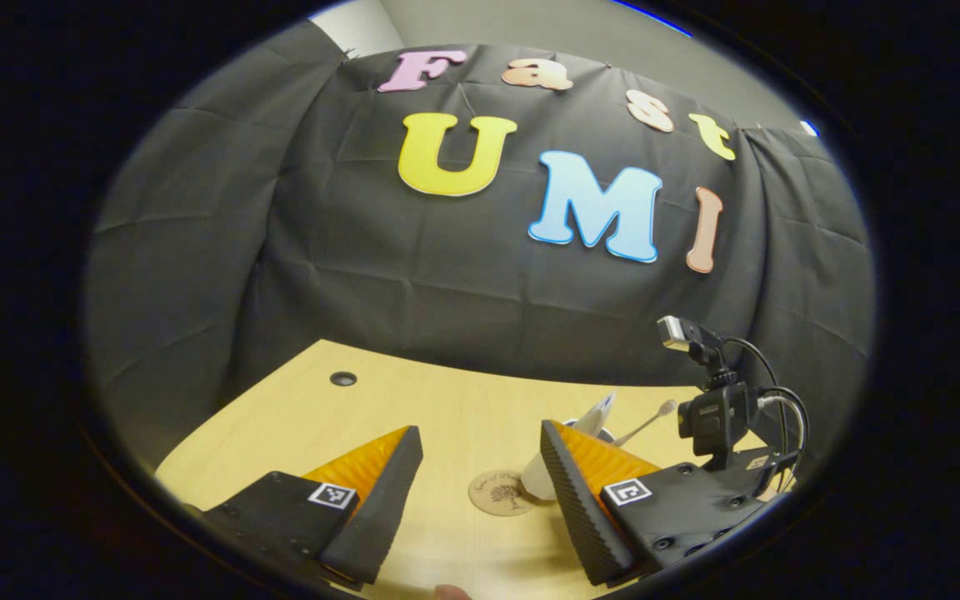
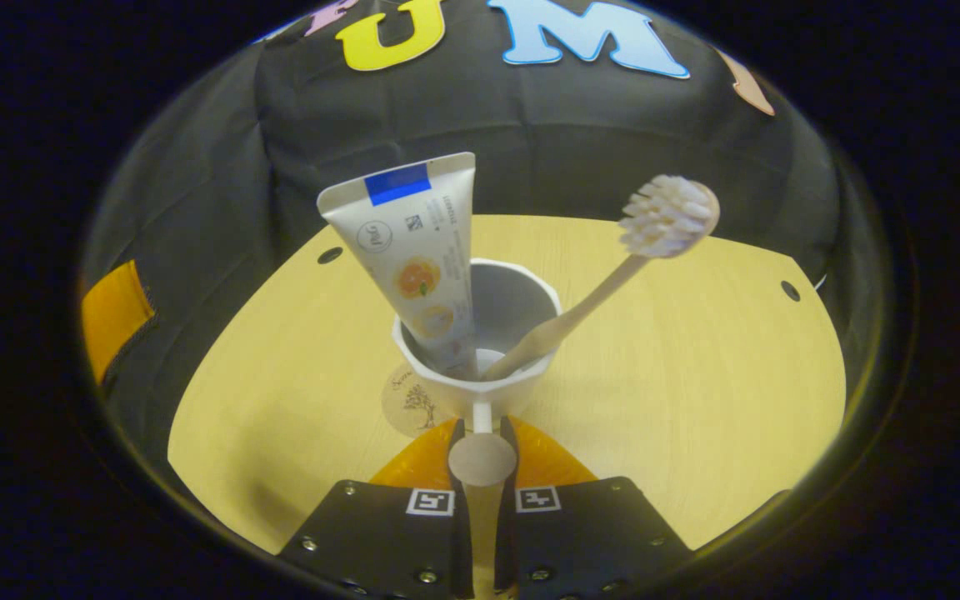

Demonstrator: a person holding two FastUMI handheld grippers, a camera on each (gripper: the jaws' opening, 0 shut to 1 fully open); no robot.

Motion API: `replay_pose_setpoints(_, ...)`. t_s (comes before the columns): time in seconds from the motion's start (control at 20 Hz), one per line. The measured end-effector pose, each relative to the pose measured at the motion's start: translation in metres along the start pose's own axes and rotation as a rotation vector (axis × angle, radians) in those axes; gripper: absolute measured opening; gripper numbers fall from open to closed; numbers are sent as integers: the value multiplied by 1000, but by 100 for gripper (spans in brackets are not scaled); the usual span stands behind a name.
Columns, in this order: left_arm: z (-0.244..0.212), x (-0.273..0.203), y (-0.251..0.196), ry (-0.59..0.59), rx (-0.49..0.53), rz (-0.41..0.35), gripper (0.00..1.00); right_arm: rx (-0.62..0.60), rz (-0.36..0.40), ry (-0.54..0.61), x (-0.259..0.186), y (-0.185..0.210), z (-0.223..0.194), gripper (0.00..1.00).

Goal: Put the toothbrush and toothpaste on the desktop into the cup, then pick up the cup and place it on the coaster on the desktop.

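We see the right tongs [image 2: 481, 442] clenched on the handle of the white cup [image 2: 480, 367], which sits partly over the round coaster [image 2: 409, 404] on the table [image 2: 697, 375]. The toothpaste [image 2: 417, 258] and toothbrush [image 2: 613, 275] stand inside the cup, leaning apart. Our left tongs [image 1: 480, 492] hang released, fingers well apart, above the table near the coaster

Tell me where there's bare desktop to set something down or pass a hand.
Bare desktop runs right of the cup toward a cable hole, and left of it toward another cable hole. It is crowded around the cup, with toothpaste and toothbrush inside, the right gripper on its handle and the coaster alongside.
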State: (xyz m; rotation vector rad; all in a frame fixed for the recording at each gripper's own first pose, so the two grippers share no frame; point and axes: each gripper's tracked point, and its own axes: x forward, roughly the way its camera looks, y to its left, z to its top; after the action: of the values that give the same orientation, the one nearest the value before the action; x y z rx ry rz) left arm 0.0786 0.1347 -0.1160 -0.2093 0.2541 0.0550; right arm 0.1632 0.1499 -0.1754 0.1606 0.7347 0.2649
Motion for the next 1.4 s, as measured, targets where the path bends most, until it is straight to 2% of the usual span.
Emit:
replay_pose_setpoints(0.3,1,-4,22,-2,-13,35,92,-45,18,42,18,7,5,12)
replay_pose_setpoints(0.75,5,-7,30,-11,-18,61,92,-106,-2,83,15,4,6,12)
replay_pose_setpoints(0.85,5,-9,30,-13,-19,63,92,-114,-5,83,15,3,4,16)
replay_pose_setpoints(1.15,6,-9,32,-18,-24,72,92,-118,7,77,12,4,6,31)
replay_pose_setpoints(1.2,7,-10,32,-18,-23,72,92,-119,2,77,10,4,6,49)
replay_pose_setpoints(1.3,7,-9,29,-21,-18,68,92,-125,5,72,6,3,7,54)
replay_pose_setpoints(1.35,9,-9,27,-24,-15,64,92,-130,14,71,2,3,7,61)
replay_pose_setpoints(1.4,11,-9,24,-26,-11,60,92,-140,6,64,-1,1,8,74)
